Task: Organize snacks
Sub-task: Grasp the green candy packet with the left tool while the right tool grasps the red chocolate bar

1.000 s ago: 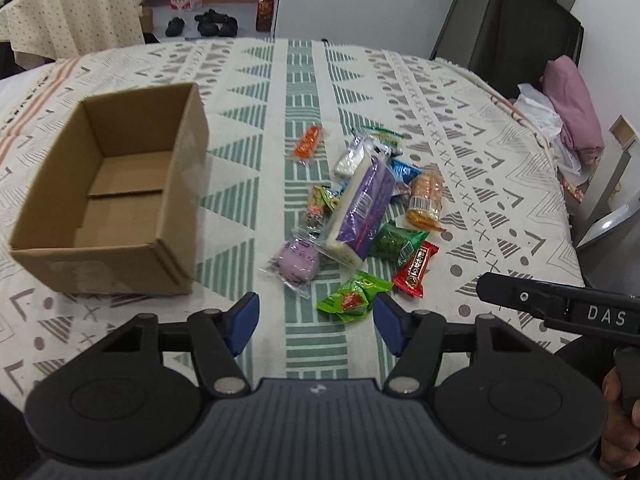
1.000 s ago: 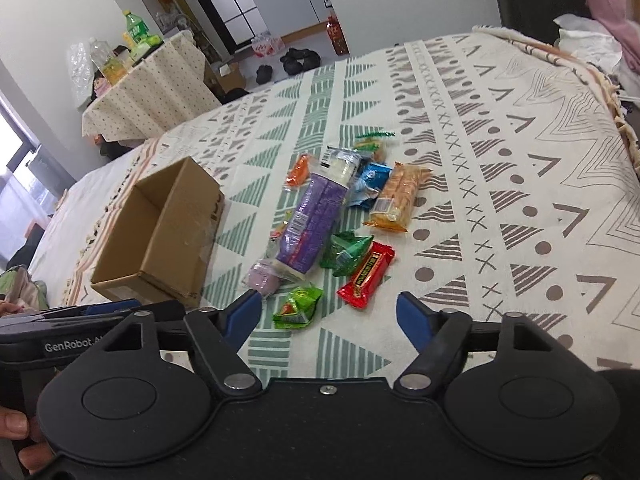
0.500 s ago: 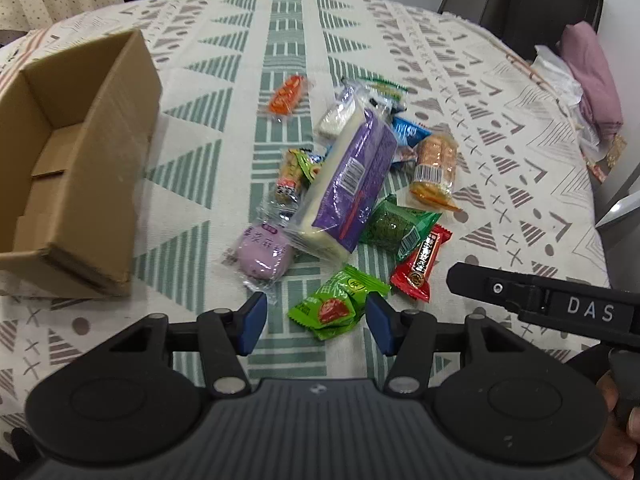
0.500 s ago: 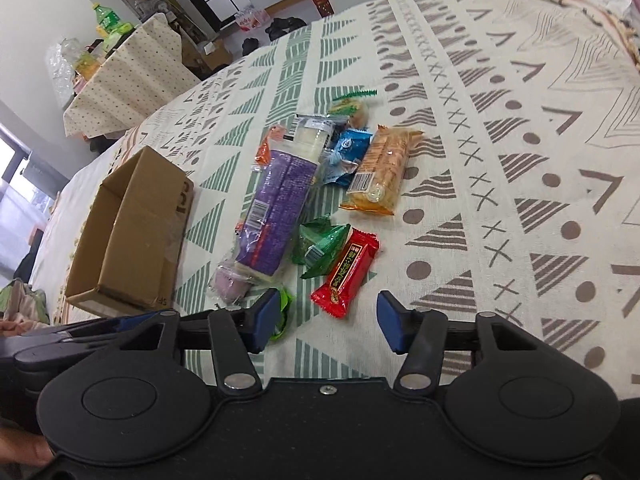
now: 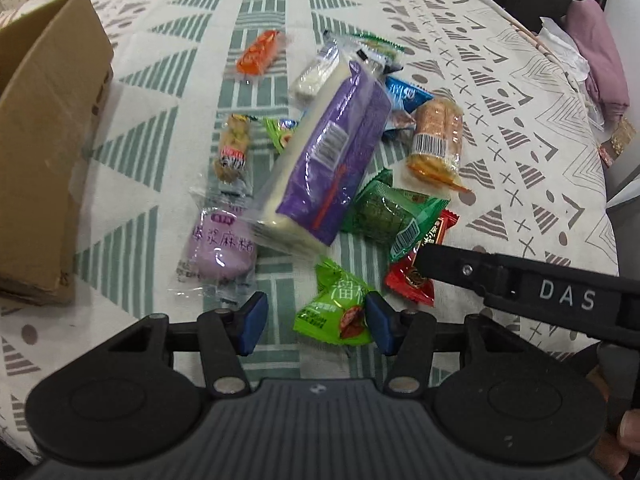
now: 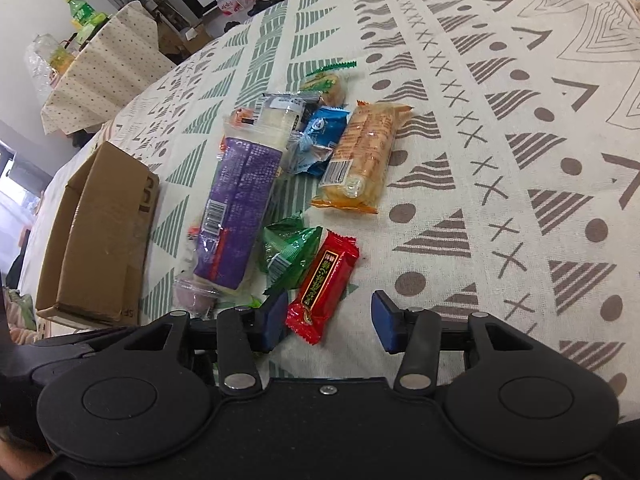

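A heap of crinkly foil and clear-plastic snack packets sits mid-frame on the patterned cloth worktop [image 5: 500, 128]; a long purple-and-cream wafer pack [image 5: 332, 160] lies diagonally across it. At lower centre, the left gripper [image 5: 314, 317] is closing, its blue pads flanking a glossy bright green candy wrapper [image 5: 336, 308], the right pad touching it. The right gripper [image 6: 330, 320], also closing, straddles a shiny red rectangular bar [image 6: 326, 284]. An open brown cardboard box [image 5: 44, 152] stands at the left edge.

Purple wafer pack [image 5: 332, 160]; red candy [image 6: 324, 284]; brown box [image 5: 44, 152] (plain).
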A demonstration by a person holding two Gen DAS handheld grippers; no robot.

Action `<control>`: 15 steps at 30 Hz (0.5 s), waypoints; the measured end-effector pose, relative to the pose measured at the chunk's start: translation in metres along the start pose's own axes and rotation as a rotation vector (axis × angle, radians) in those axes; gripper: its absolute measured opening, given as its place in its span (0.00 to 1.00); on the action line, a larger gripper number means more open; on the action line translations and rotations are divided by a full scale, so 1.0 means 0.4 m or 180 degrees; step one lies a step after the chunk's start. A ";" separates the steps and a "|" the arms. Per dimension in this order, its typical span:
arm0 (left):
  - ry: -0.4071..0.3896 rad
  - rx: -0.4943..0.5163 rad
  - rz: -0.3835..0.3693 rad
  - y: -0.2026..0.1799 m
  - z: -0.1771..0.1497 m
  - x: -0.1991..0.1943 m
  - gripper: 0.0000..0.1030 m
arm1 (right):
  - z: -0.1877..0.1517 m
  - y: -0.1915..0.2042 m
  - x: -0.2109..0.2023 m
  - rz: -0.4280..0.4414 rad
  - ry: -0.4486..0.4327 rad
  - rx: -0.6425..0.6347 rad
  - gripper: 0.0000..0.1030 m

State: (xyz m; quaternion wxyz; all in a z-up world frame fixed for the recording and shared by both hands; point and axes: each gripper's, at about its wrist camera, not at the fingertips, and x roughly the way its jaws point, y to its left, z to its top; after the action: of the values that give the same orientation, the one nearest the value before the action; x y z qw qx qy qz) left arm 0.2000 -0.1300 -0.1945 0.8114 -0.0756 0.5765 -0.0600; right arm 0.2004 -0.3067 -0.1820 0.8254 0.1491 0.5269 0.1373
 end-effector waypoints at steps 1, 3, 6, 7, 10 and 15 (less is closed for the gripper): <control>0.0011 -0.0014 -0.0032 0.001 -0.001 0.003 0.47 | 0.001 -0.001 0.004 0.0000 0.0005 0.0006 0.46; 0.0013 -0.0021 -0.0058 -0.001 0.000 0.005 0.39 | 0.003 0.002 0.012 -0.0001 0.0011 0.0000 0.46; 0.0018 -0.0058 -0.0069 -0.003 0.002 0.003 0.29 | 0.003 0.004 0.025 -0.0012 0.0030 -0.0018 0.46; 0.0025 -0.0083 -0.0053 -0.002 0.003 -0.001 0.29 | 0.004 0.004 0.028 -0.0017 0.0034 -0.0020 0.46; -0.0025 -0.0075 -0.0048 -0.005 0.007 -0.015 0.25 | 0.005 0.006 0.036 -0.0024 0.0028 -0.0024 0.46; -0.0072 -0.0136 -0.0073 0.003 0.012 -0.043 0.24 | 0.006 0.017 0.051 -0.0075 0.0020 -0.0079 0.46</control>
State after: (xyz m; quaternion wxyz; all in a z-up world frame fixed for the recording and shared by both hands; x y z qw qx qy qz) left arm 0.1988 -0.1254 -0.1774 0.8154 -0.1002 0.5675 -0.0560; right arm 0.2103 -0.2929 -0.1956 0.8271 0.1321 0.5294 0.1345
